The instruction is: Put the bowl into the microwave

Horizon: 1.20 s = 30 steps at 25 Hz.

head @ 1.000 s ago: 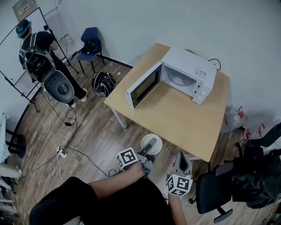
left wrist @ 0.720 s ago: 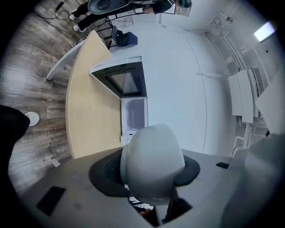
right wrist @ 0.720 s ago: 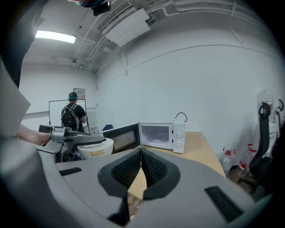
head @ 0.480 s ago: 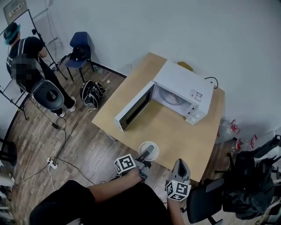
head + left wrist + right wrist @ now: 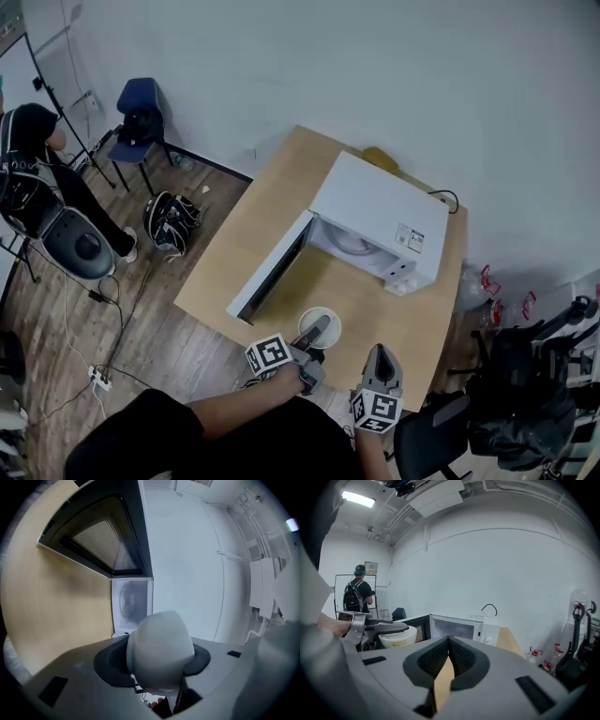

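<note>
White bowl in left claw, rim pinched

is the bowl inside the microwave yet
No, the bowl sits clamped in the left gripper, outside the open microwave.

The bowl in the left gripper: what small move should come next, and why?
Probably carry the bowl forward toward the open cavity of the microwave. The left gripper is closed on the bowl near the near edge of the table, the door stands wide open, and nothing shows on the table between them.
</note>
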Available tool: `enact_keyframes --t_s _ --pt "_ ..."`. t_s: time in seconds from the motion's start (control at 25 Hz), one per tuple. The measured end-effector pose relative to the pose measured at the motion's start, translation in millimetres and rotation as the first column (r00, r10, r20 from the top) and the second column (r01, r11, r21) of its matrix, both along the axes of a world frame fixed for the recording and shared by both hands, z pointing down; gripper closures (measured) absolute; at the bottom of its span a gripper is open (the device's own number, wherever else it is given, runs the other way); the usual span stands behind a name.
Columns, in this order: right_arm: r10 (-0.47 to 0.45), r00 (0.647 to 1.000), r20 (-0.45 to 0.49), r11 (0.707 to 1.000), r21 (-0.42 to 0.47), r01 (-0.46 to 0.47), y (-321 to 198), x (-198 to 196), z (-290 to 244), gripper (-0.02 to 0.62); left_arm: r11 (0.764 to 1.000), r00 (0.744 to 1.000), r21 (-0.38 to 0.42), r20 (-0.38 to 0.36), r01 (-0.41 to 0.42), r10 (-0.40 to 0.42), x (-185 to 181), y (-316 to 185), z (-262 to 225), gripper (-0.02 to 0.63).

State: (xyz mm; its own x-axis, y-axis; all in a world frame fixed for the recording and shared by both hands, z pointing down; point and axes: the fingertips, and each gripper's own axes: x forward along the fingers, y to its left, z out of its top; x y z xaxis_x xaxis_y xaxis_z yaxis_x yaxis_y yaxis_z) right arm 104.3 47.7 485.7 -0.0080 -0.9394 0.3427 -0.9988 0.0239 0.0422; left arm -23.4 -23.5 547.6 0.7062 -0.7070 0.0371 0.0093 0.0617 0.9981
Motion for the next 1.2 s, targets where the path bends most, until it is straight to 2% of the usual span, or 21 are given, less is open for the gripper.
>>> enact_keyframes --t_s 0.16,0.24,0.36,0.48,0.64,0.88,1.0,1.2 --pt "0.029 1.0 -0.006 1.0 -0.011 -0.029 -21.2 -0.9 -0.1 0.535 0.999 0.999 -0.039 0.004 -0.032 0.032 9.5 -25.7 15.0 0.387" --pt "0.033 0.999 -0.012 0.999 -0.016 -0.034 -23.2 -0.6 -2.3 0.535 0.997 0.999 -0.07 0.035 -0.025 0.028 11.1 -36.8 20.3 0.387" --pt "0.044 0.999 -0.014 0.999 -0.028 -0.045 -25.8 1.4 2.7 0.535 0.997 0.997 -0.072 0.081 0.0 0.006 10.4 -58.4 25.8 0.387" --pt "0.061 0.998 0.002 0.997 -0.037 -0.061 -34.4 6.5 9.7 0.535 0.997 0.998 -0.07 0.058 0.025 -0.021 15.9 -86.2 29.2 0.387" --pt "0.04 0.999 0.015 0.999 -0.034 -0.04 -51.7 8.8 15.0 0.535 0.996 0.998 -0.071 0.052 0.048 -0.044 24.0 -114.0 33.0 0.387" --pt "-0.001 1.0 0.031 1.0 0.001 0.001 -87.6 12.2 10.1 0.535 0.996 0.992 -0.074 0.116 0.057 -0.048 37.9 -156.3 49.6 0.387" --pt "-0.001 0.999 0.046 1.0 0.023 0.0 -103.2 20.0 10.0 0.535 0.995 0.989 -0.071 0.135 0.073 -0.063 47.8 -182.3 64.8 0.387" --pt "-0.002 0.998 0.064 1.0 0.005 0.002 -126.0 35.6 14.6 0.535 0.987 0.984 -0.098 0.139 0.128 -0.114 59.0 -217.6 96.2 0.387"
